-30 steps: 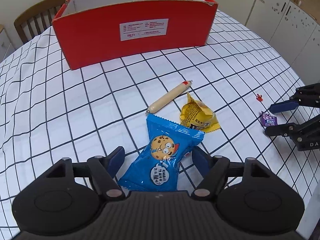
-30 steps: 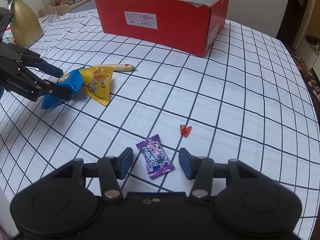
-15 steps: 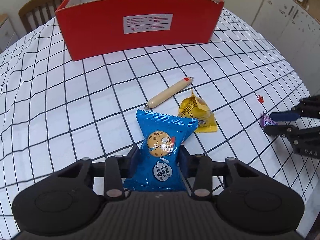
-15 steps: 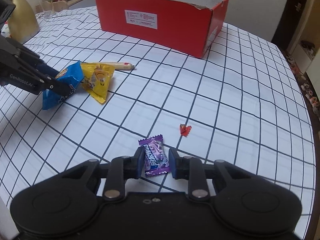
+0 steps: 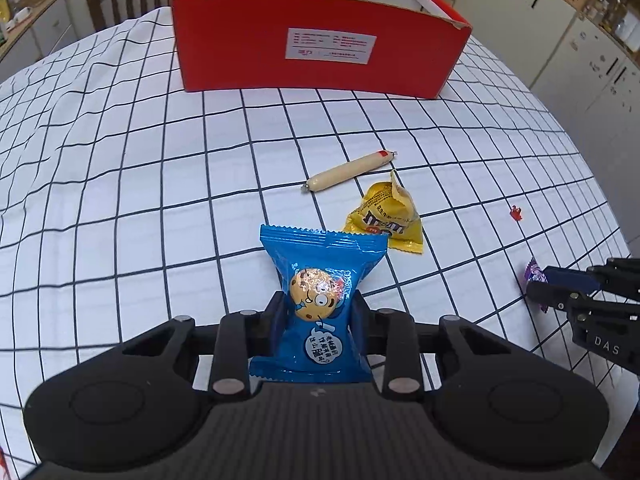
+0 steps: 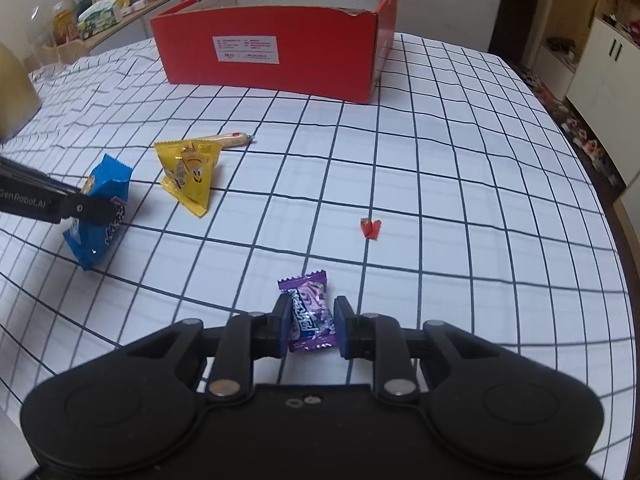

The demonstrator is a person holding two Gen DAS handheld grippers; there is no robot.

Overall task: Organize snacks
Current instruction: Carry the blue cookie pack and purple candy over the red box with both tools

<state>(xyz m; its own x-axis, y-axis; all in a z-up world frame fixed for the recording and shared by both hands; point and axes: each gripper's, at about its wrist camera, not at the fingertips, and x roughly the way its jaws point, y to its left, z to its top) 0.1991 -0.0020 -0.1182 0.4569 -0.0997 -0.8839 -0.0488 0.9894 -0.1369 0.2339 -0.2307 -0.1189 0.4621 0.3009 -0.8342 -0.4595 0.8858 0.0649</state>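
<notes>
The red box [image 5: 320,36] hid its contents. My left gripper [image 5: 318,312] pinched the blue cookie packet [image 5: 320,304]; my right gripper [image 6: 310,320] clamped the purple candy [image 6: 308,310], both low over the table.

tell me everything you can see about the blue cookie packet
The blue cookie packet is a glossy plastic pillow wrapper with crimped, serrated end seals, printed with a cartoon cookie face and a white speech bubble of Chinese text. It looks sealed and puffy. The left gripper is shut on its middle, one finger pressing each side. In the right wrist view it tilts with its far end raised and its lower corner at the checked tablecloth. The yellow candy bag lies just beyond, apart from it.
</notes>
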